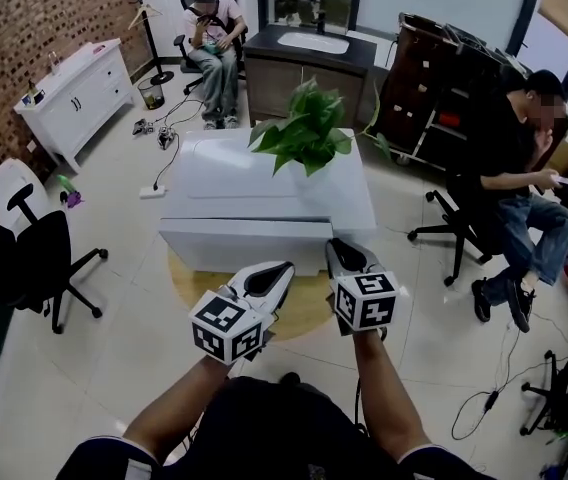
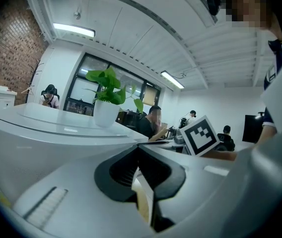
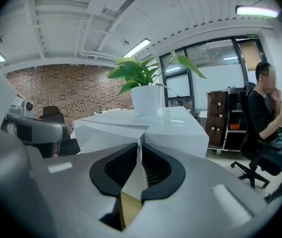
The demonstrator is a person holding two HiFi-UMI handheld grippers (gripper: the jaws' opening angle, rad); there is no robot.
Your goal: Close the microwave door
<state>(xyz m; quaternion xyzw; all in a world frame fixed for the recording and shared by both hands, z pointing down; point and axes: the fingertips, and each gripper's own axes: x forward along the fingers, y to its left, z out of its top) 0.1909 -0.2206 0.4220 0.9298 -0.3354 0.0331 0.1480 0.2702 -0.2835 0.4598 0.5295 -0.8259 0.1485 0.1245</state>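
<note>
Held side by side low in the head view, the left gripper (image 1: 276,273) and the right gripper (image 1: 342,253) each have their jaws brought together at the tips, with nothing between them; each gripper's own view confirms this. Both point at the front face of a white box-shaped unit (image 1: 264,198), near it but apart from it. The unit stands on a round wooden base (image 1: 304,313) and carries a potted plant (image 1: 304,133) on its top, toward the right rear. Whether it is the microwave cannot be told, and no door can be made out on it. A seated person (image 1: 214,28) is behind it, and another person (image 1: 514,158) sits on an office chair to its right.
</note>
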